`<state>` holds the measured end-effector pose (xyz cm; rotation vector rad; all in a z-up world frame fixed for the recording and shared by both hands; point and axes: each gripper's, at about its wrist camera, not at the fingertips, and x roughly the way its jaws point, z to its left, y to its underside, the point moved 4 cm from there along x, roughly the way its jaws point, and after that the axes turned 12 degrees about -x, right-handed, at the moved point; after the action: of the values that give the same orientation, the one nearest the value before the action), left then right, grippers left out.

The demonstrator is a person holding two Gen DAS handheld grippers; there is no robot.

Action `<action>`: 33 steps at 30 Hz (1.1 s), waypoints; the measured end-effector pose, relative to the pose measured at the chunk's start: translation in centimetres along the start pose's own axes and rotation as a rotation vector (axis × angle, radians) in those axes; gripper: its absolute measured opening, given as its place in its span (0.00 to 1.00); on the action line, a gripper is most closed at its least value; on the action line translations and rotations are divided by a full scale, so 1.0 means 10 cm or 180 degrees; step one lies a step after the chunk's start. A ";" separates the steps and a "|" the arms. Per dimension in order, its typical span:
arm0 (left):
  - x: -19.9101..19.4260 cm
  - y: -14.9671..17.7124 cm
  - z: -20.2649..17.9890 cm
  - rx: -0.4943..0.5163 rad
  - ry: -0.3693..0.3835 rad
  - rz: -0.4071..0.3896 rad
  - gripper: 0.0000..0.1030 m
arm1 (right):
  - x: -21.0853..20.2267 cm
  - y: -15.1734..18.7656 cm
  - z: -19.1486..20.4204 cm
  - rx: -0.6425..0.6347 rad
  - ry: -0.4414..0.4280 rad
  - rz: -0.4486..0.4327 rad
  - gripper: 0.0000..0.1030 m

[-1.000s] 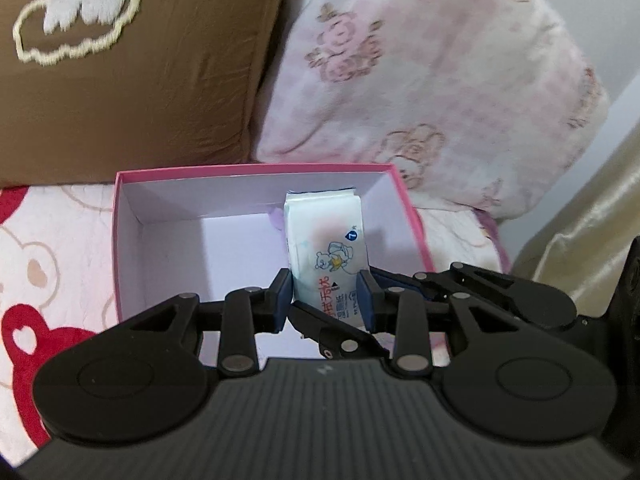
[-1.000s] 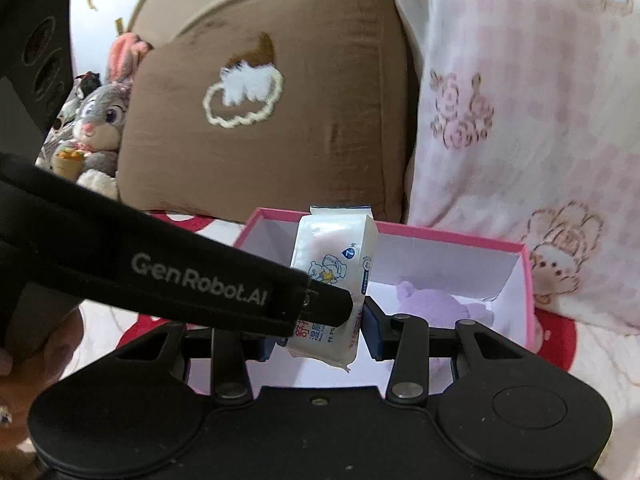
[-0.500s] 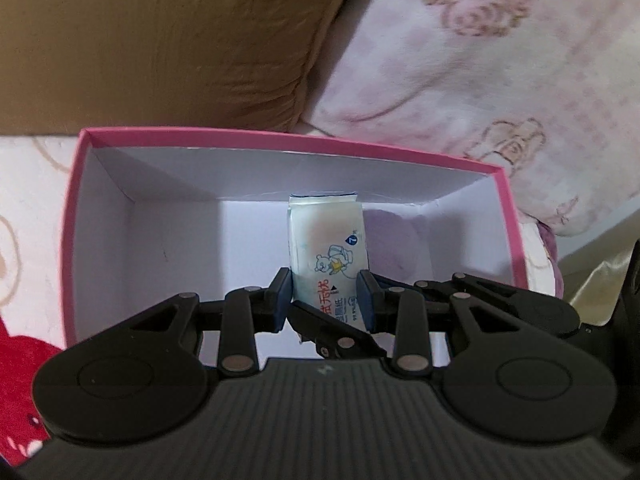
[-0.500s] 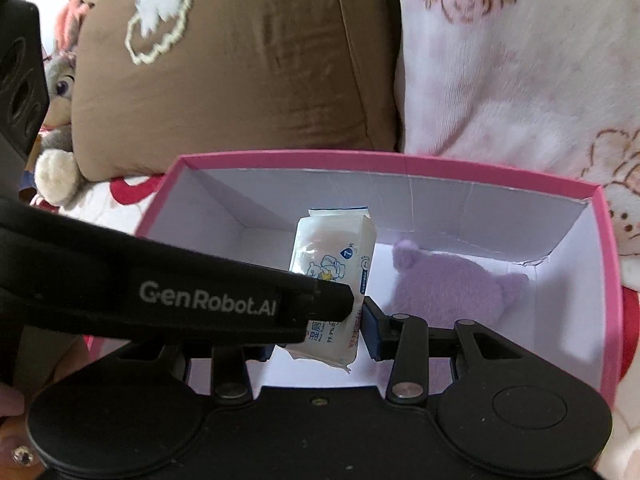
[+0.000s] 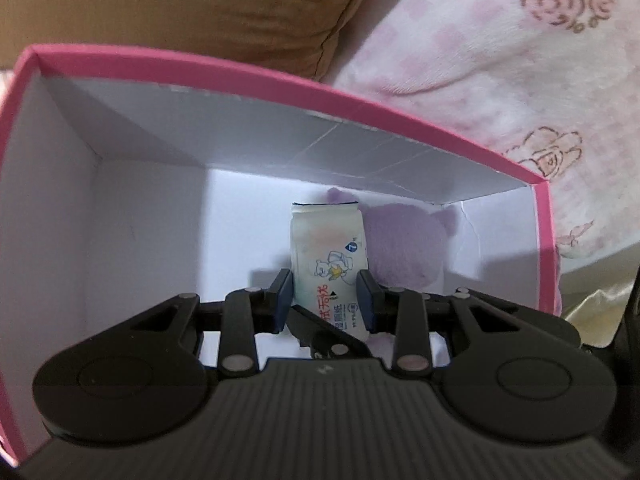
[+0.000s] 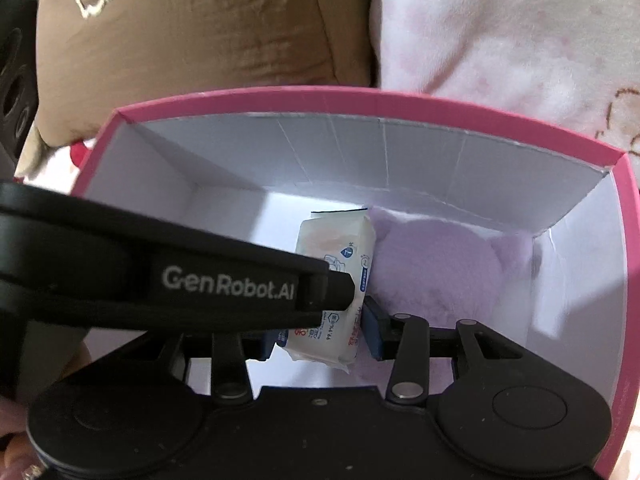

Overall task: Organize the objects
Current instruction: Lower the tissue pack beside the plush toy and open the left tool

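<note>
A white tissue pack (image 5: 326, 256) with a cartoon bear and red lettering is held by both grippers at once. My left gripper (image 5: 325, 300) is shut on its lower part, and my right gripper (image 6: 320, 334) is shut on the same pack (image 6: 334, 240). The pack hangs inside a pink box (image 5: 280, 80) with white inner walls, close to the floor. A purple plush toy (image 5: 404, 248) lies in the box just right of the pack; it also shows in the right wrist view (image 6: 440, 264). The left gripper's black body (image 6: 160, 276) crosses the right wrist view.
A brown cushion (image 6: 200, 28) and a pink-and-white patterned pillow (image 5: 500, 60) stand right behind the box. The box's far wall (image 6: 360, 148) is close ahead. The left half of the box floor (image 5: 152, 240) is bare white.
Both grippers have carried the tissue pack forward and down into the box. The box fills the views now and the purple plush sits right beside the pack.
</note>
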<state>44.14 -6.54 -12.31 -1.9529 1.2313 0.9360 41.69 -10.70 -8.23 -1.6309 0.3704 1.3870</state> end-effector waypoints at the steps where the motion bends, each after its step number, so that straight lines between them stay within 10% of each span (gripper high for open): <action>1: 0.02 0.01 0.00 -0.0016 -0.0009 0.0010 0.31 | -0.02 0.02 -0.02 0.0041 -0.0005 -0.0016 0.47; 21: 0.21 0.13 -0.33 0.0127 -0.0167 -0.0218 0.31 | -0.58 0.65 0.08 -0.0259 0.0244 -0.0383 0.38; 33: -0.65 0.38 -0.40 0.0848 -0.0248 -0.0558 0.41 | -1.29 0.85 0.00 0.0086 0.0405 -0.0774 0.39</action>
<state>39.59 -8.11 -5.31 -1.7639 1.0620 0.7129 31.45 -19.37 -0.50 -1.6856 0.2533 1.0962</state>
